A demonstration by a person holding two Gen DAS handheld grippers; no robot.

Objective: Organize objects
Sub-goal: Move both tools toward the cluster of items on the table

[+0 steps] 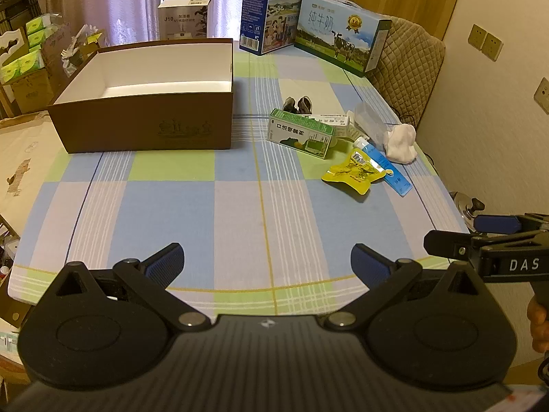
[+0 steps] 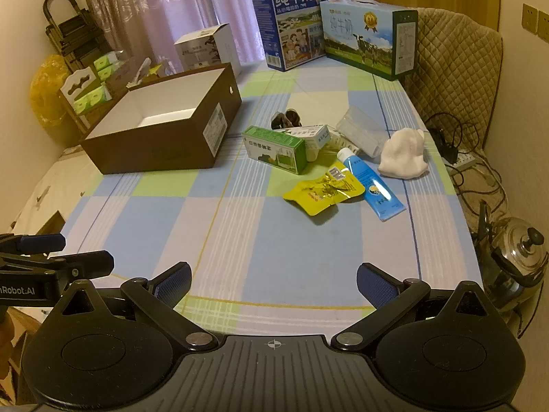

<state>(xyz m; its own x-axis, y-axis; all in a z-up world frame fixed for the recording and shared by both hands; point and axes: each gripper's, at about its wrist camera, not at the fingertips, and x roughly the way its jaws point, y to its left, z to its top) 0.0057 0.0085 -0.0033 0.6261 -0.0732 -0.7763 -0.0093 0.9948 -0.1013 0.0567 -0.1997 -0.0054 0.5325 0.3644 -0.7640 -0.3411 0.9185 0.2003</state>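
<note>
item: loose clutter, tabletop [image 2: 274,240], right of centre: green carton [image 2: 274,149], yellow pouch [image 2: 322,190], blue tube [image 2: 370,185], white cloth [image 2: 403,158]. destination, likely: brown box [image 2: 164,134], open, seemingly empty, well left of the pile. left claw [image 1: 267,264] and right claw [image 2: 274,283]: fingers apart, holding nothing, hovering at the near edge. advice: take the pouch first, nearest and flat; pinch its raised edge.

Open box [image 1: 144,103] left; carton [image 1: 300,134], pouch [image 1: 355,173] right of it.
</note>
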